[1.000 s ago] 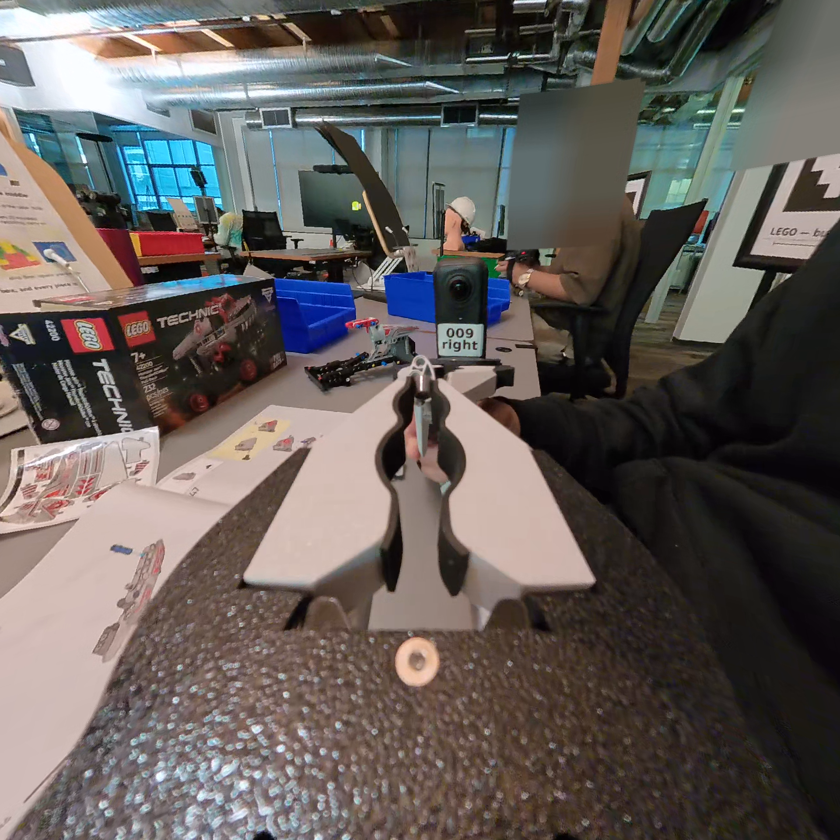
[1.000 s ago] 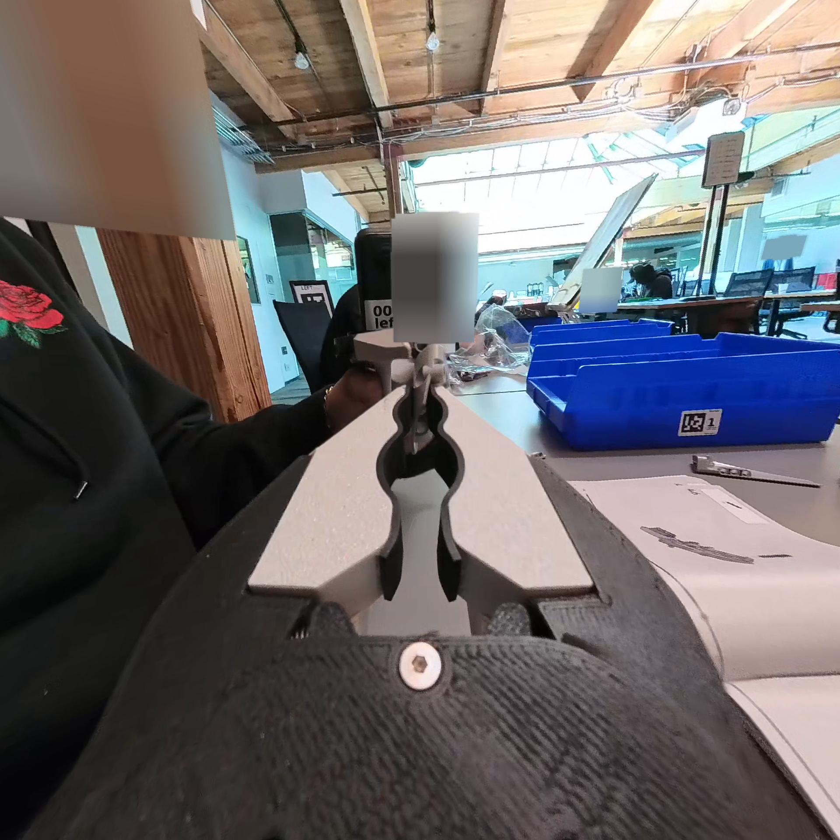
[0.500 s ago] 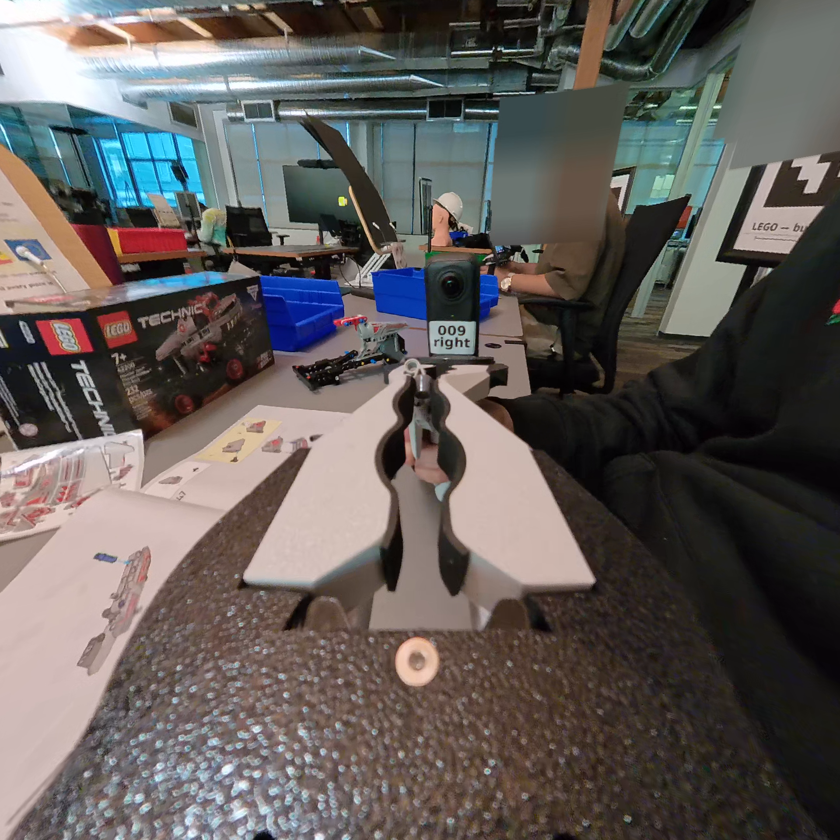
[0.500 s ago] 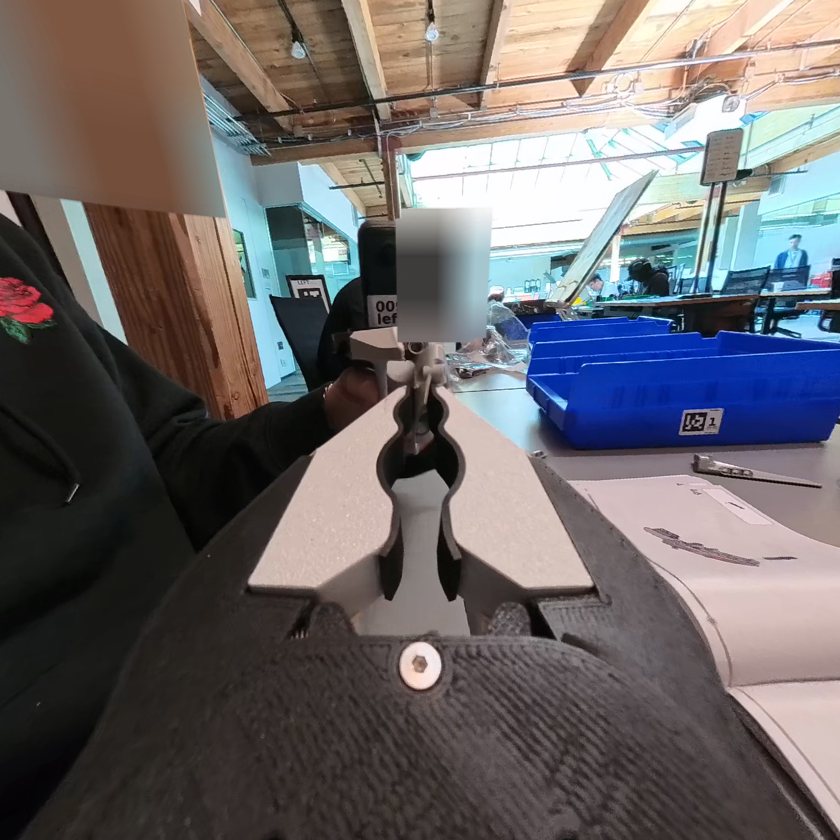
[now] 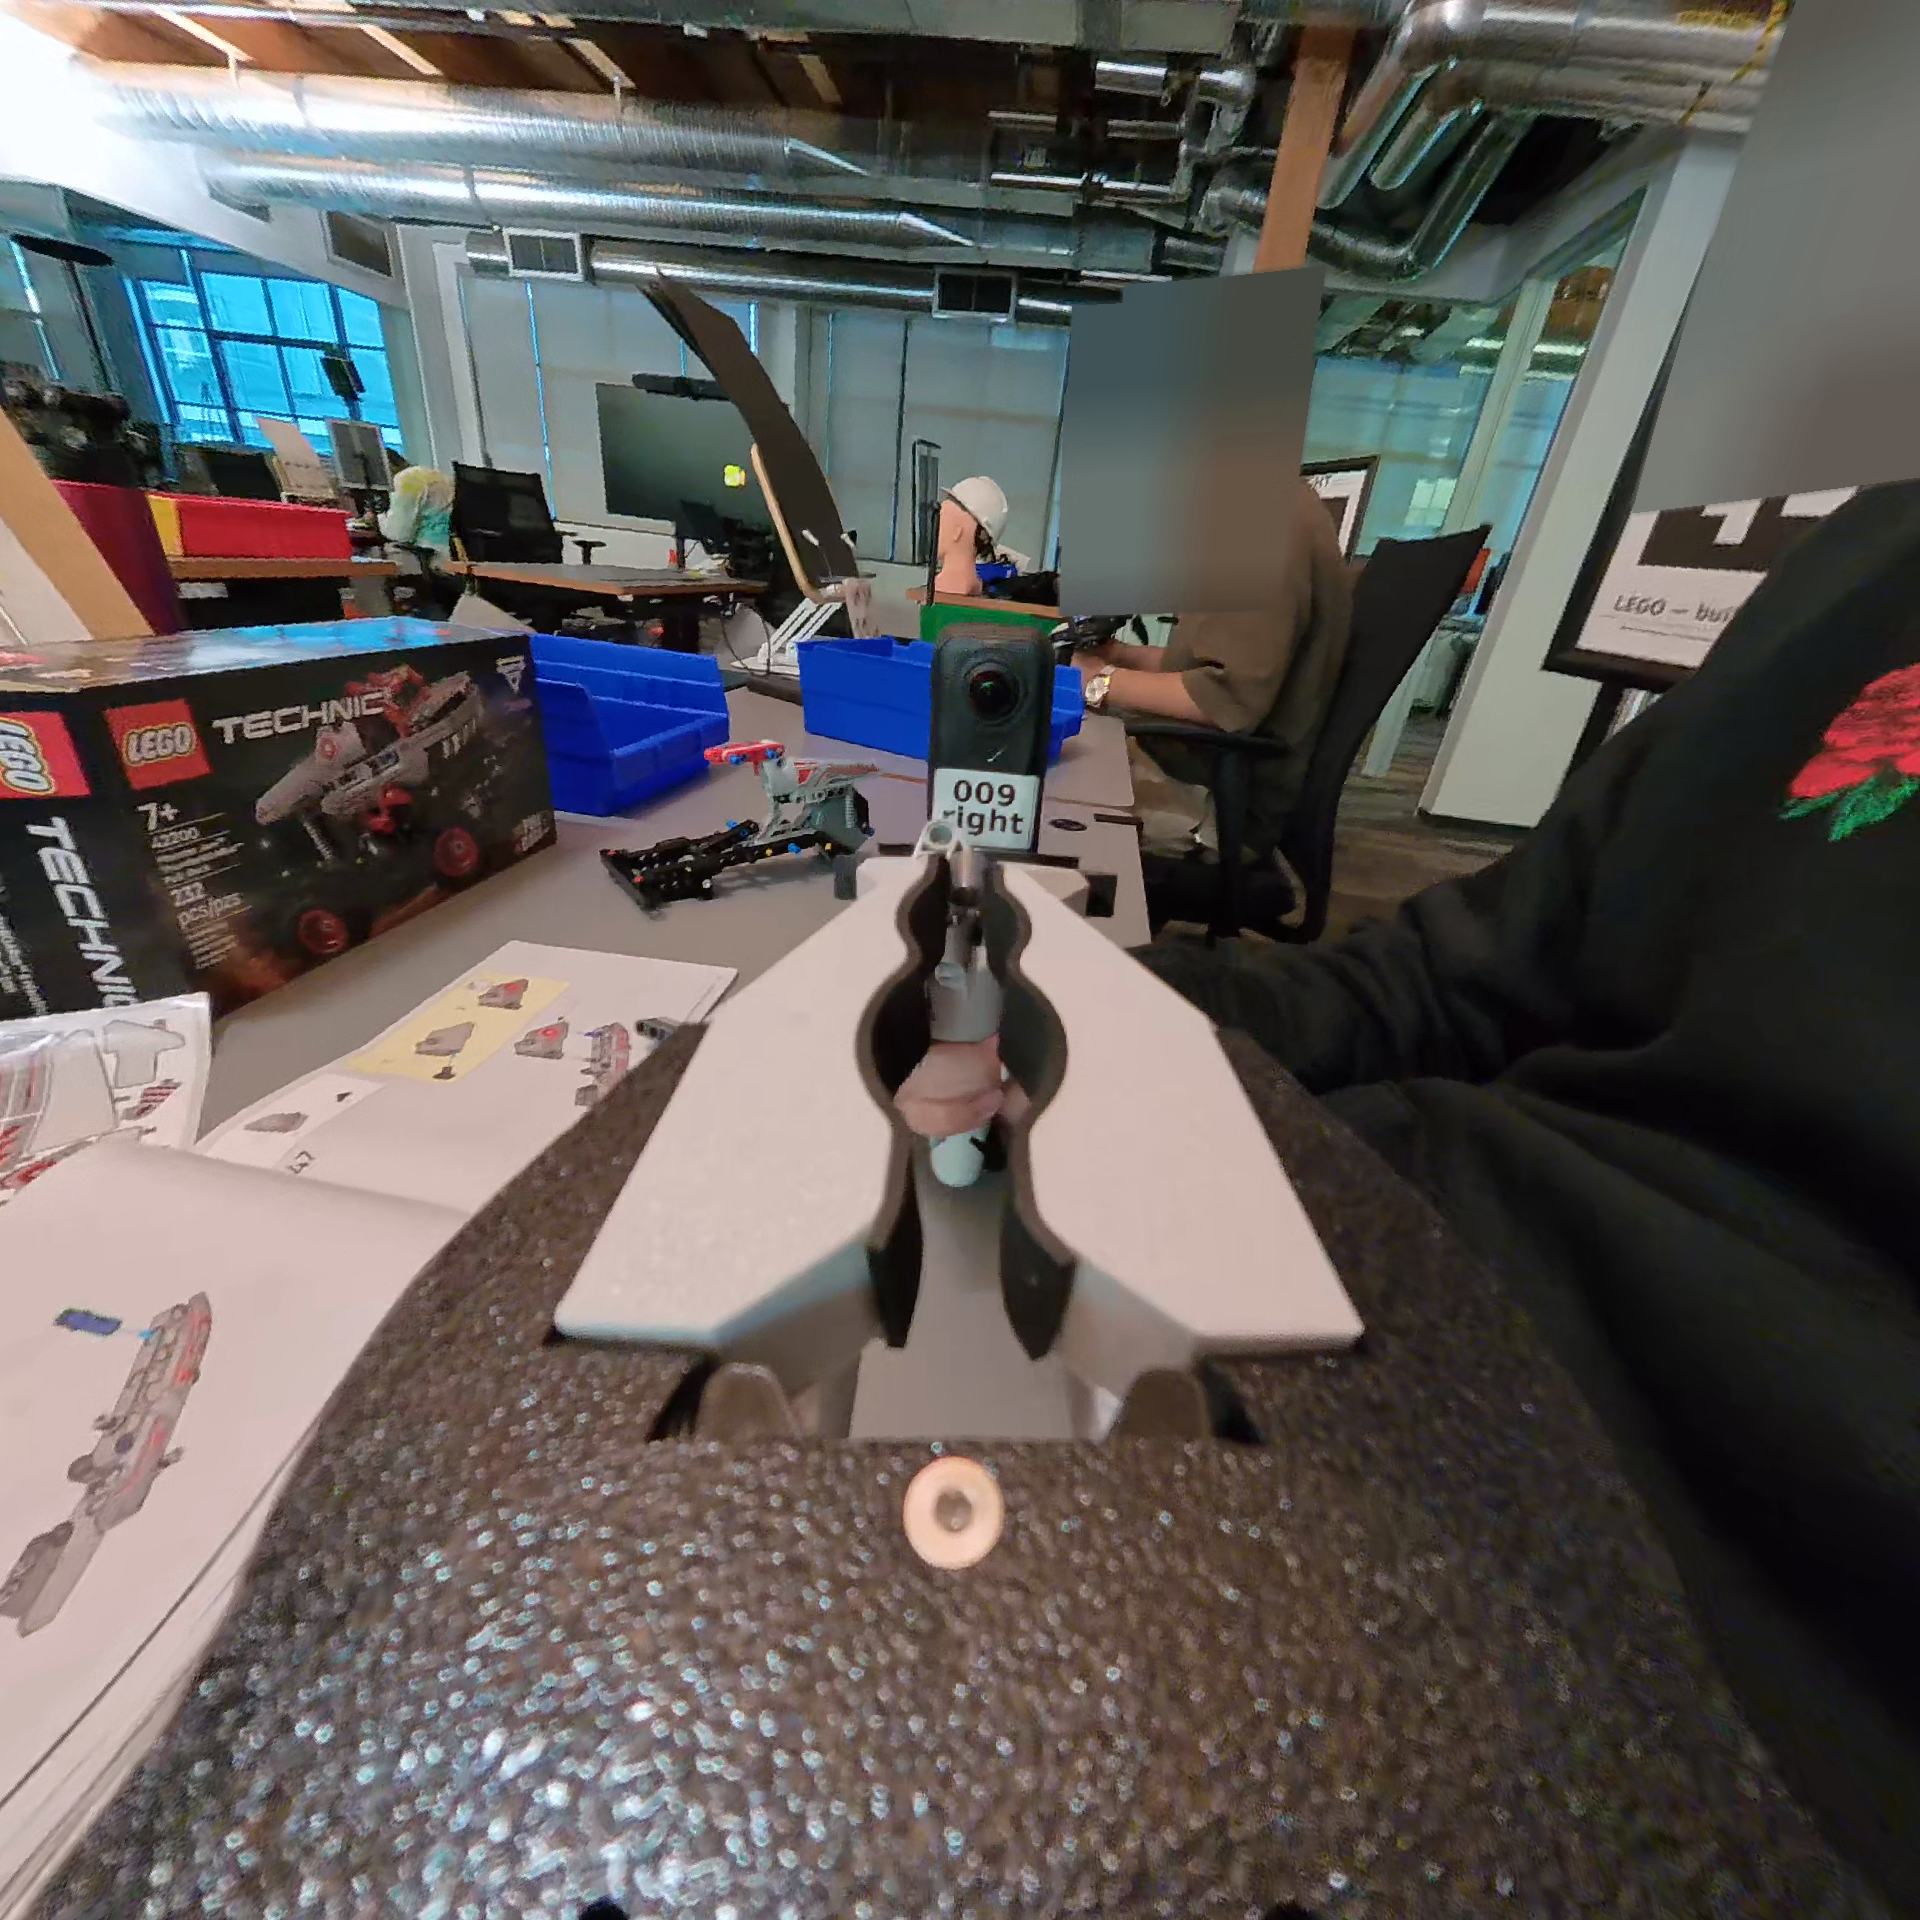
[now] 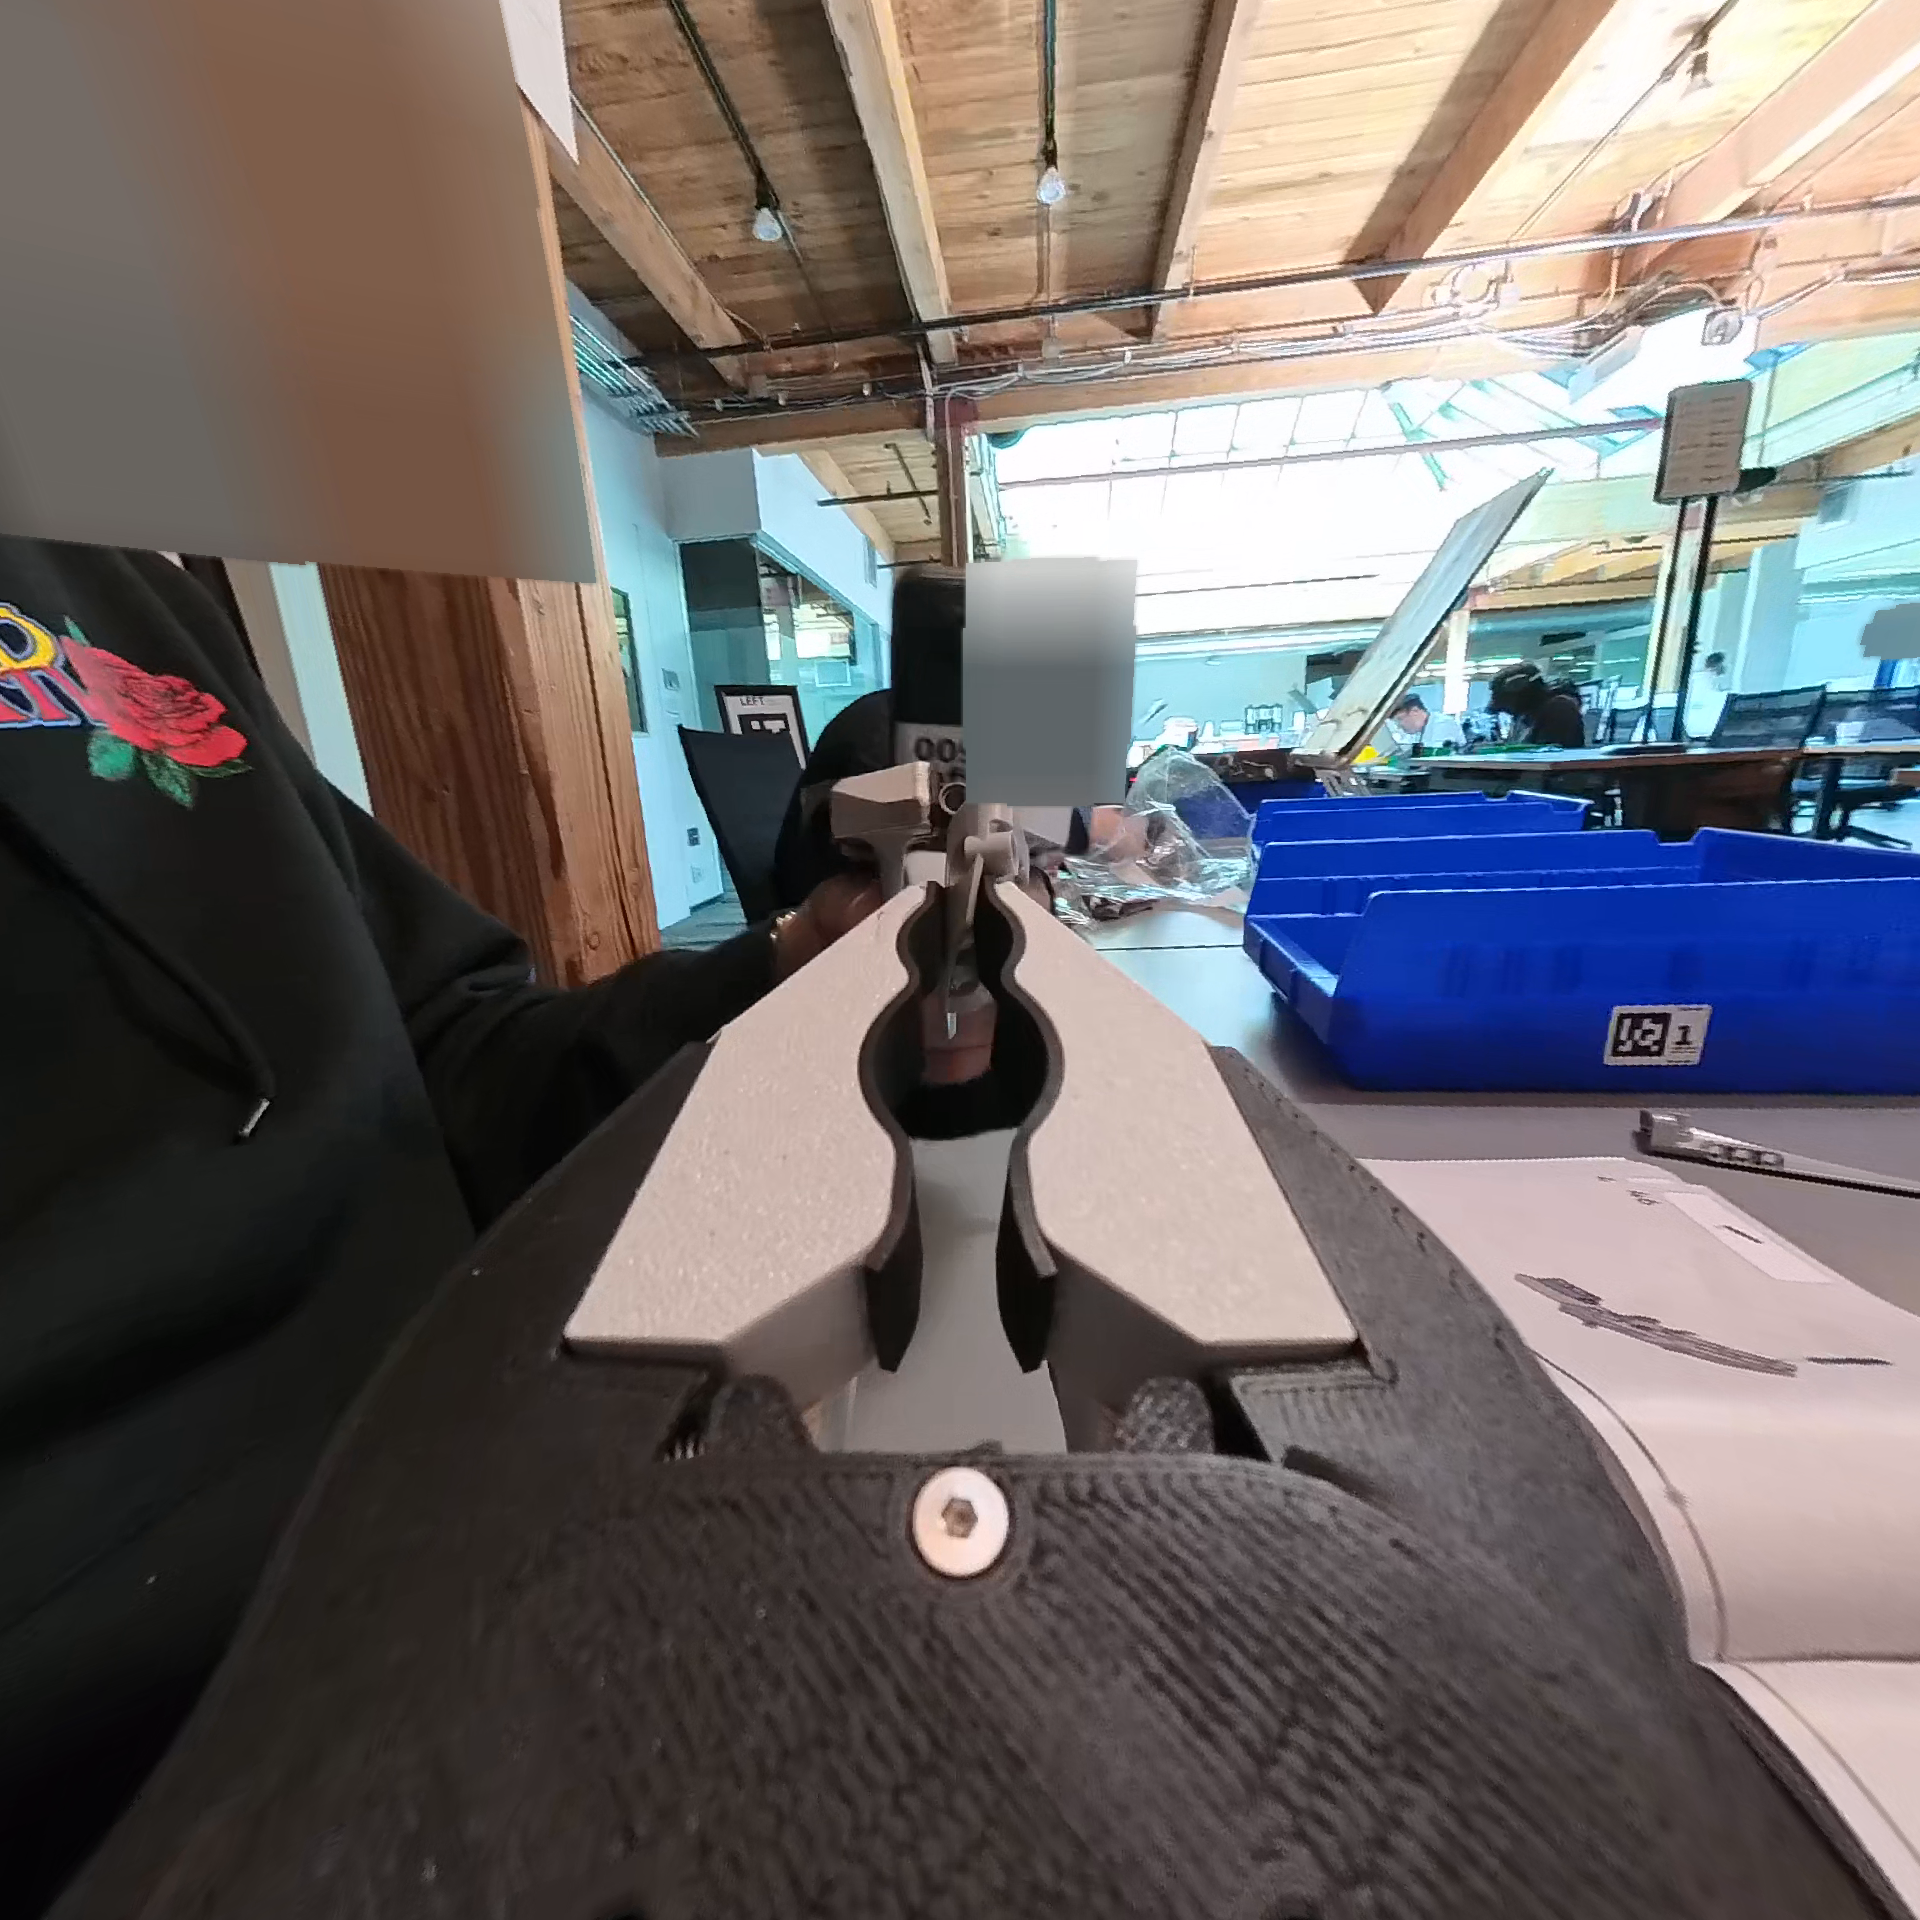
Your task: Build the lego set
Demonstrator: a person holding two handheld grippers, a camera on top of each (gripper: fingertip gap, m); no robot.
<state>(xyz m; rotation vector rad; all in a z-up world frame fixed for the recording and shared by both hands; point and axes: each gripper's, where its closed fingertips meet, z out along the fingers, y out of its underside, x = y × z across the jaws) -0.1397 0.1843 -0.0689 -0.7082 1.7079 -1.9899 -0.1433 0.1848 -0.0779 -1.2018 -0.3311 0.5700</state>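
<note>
Dead centre of the left wrist view, the left gripper (image 5: 961, 883) has its matte grey fingers clamped on a small grey lego piece (image 5: 964, 1003). Mid-left, a half-built black-and-grey chassis (image 5: 748, 836) sits on the desk (image 5: 416, 945) by the glossy box (image 5: 260, 790), so plenty looks left. In the right wrist view, centre frame, the right gripper (image 6: 961, 914) pinches a thin grey pin-like part (image 6: 964, 883); smooth blue bins (image 6: 1579, 935) at right.

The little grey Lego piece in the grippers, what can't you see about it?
- Left wrist view: the left gripper pinches the grey piece; its fingers hide the sides.
- Right wrist view: the right gripper covers the piece's lower end, and a blur patch hides what lies above it.
- Whether the two held pieces have joined: too small.
</note>
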